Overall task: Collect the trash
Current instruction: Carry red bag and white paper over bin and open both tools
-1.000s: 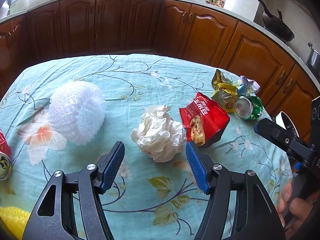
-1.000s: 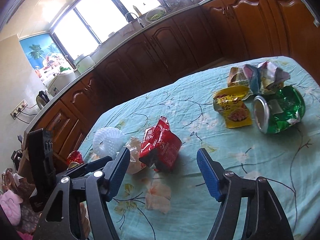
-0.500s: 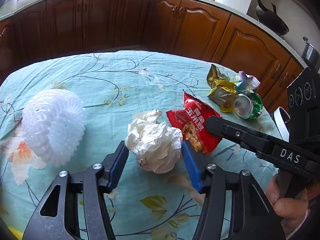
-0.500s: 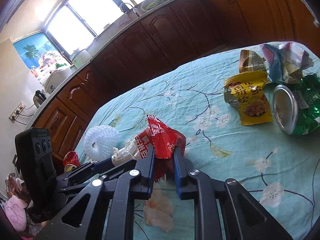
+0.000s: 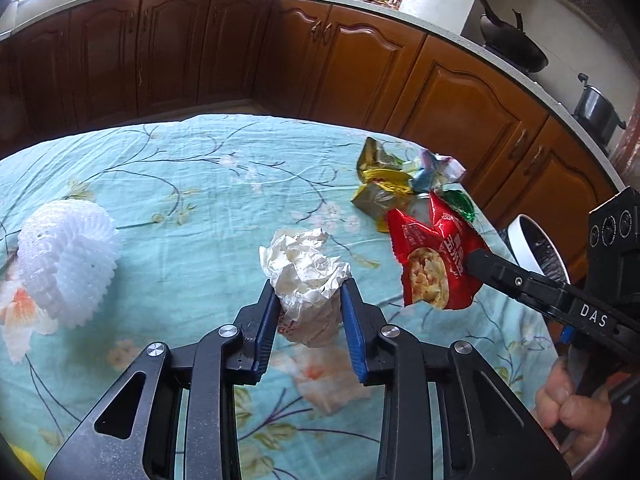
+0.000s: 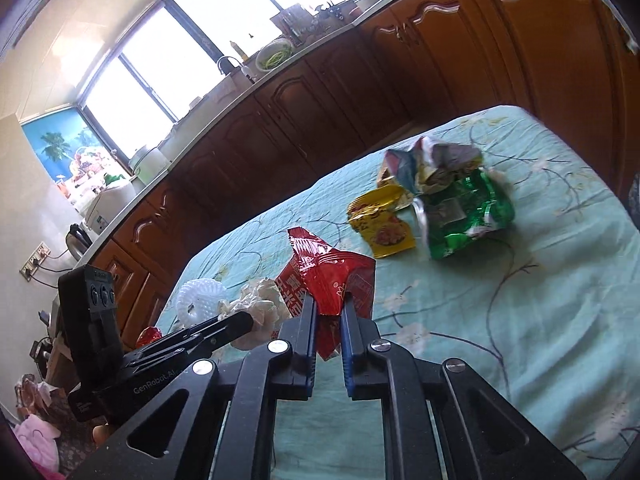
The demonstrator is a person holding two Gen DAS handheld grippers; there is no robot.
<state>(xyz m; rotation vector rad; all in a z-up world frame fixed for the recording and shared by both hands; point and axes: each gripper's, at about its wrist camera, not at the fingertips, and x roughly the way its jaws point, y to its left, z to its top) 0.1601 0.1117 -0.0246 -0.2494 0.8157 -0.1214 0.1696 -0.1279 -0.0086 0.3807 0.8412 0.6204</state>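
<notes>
Since the earlier frame we have closed both hold-points and raised the load. Left hand-held gripper (image 5: 308,312): narrowed on the paper wad (image 5: 306,276), wad lifted off the counter (image 5: 192,184). Right hand-held gripper (image 6: 329,320): clamped on the red bag (image 6: 330,280), long axis running up and away from the fingers. White bin (image 5: 536,246) lies right, nearer our right hand-held gripper; contents not discernible. Remaining: foam net (image 5: 68,258), yellow packet (image 6: 382,226), green can (image 6: 464,216).
</notes>
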